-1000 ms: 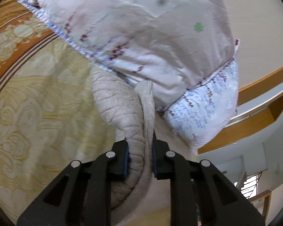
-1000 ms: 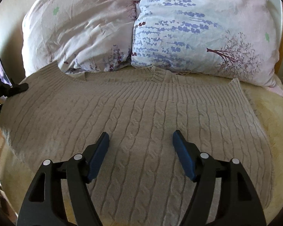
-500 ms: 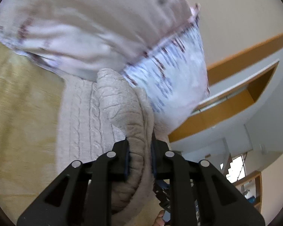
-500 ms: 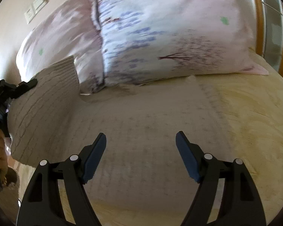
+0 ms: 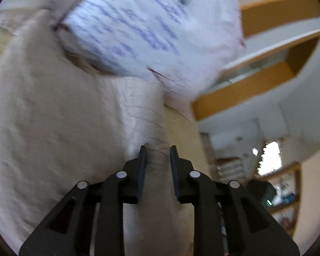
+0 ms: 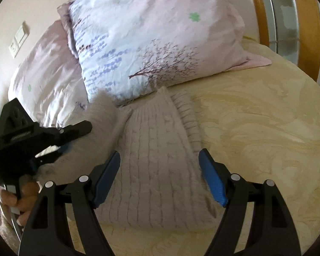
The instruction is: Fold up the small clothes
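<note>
A beige cable-knit sweater [image 6: 160,149] lies on the yellow patterned bedspread [image 6: 266,128] in front of two pillows. My left gripper [image 5: 157,151] is shut on a bunched edge of the sweater [image 5: 143,115] and holds it lifted over the rest of the garment; it also shows in the right wrist view [image 6: 74,136] at the left, with the raised flap of knit behind it. My right gripper [image 6: 160,166] is open and empty, hovering just above the sweater's middle.
Two floral pillows [image 6: 151,42] lean at the head of the bed. A wooden bed frame with a glass panel [image 6: 288,21] stands at the right. A wall switch plate [image 6: 19,40] is at the left. A wooden shelf [image 5: 266,59] shows beyond the bed.
My left gripper has carried the sweater's left edge up and across toward the right, folding it over the body. My right gripper has shifted right and stayed open.
</note>
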`<state>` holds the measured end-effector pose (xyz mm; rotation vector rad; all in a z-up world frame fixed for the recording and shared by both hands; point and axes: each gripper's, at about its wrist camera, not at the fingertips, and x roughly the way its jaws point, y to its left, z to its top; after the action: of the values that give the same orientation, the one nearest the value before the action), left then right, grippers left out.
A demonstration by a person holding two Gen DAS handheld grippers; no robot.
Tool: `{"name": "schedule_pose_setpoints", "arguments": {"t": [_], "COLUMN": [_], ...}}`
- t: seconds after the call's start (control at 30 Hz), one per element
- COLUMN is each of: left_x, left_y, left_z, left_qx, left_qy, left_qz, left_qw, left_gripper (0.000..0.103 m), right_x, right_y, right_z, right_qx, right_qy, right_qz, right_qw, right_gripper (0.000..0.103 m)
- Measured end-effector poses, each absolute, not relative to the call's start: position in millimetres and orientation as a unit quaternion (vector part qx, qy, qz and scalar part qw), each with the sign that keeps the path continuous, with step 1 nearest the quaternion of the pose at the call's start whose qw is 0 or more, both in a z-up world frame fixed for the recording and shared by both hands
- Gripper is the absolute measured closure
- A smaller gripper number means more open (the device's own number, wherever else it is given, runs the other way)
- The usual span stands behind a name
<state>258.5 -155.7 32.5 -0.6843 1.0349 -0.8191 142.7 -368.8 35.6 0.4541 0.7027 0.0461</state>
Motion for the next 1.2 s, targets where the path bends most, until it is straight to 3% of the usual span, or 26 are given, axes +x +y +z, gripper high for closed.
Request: {"name": "schedule_pose_setpoints", "arguments": {"t": [0.03,0.1,0.2,0.37,0.5,0.8,0.97,1.03,1.2], "left_x": [255.1,247.2,235.4,237.4,243.6,247.4,245.5,246.6,245.7], "left_y": [-154.3,-142.5,-103.6,-49.8,-36.3,-49.2,-50.0,-47.3,-33.6], "left_z": [39.1,51.1,69.4,56.6,27.9,-0.8,-4.5,-5.7,-6.2], "left_qx": [-0.311,-0.307,-0.289,-0.265,-0.283,-0.291,-0.297,-0.308,-0.329], "left_qy": [0.464,0.444,0.398,0.411,0.452,0.49,0.493,0.495,0.494], "left_qz": [-0.394,-0.399,-0.358,-0.247,-0.226,-0.258,-0.264,-0.264,-0.257], "left_qw": [0.73,0.742,0.794,0.836,0.815,0.78,0.774,0.768,0.762], "left_gripper": [0.068,0.046,0.032,0.028,0.028,0.028,0.028,0.027,0.025], "right_x": [142.2,144.2,154.4,187.9,202.7,237.0,263.7,263.9,226.5], "right_y": [-371.2,-377.9,-382.2,-371.0,-357.6,-344.3,-346.5,-340.2,-283.2], "right_z": [36.7,40.0,40.4,24.1,12.0,-4.7,-13.8,-2.4,61.0], "right_qx": [0.228,0.26,0.313,0.369,0.358,0.39,0.411,0.372,0.114], "right_qy": [0.34,0.338,0.347,0.401,0.437,0.449,0.442,0.431,0.341], "right_qz": [0.028,0.056,0.121,0.202,0.202,0.242,0.213,0.197,0.151], "right_qw": [0.912,0.903,0.876,0.813,0.8,0.767,0.769,0.798,0.921], "right_gripper": [0.025,0.025,0.025,0.027,0.041,0.055,0.076,0.084,0.086]}}
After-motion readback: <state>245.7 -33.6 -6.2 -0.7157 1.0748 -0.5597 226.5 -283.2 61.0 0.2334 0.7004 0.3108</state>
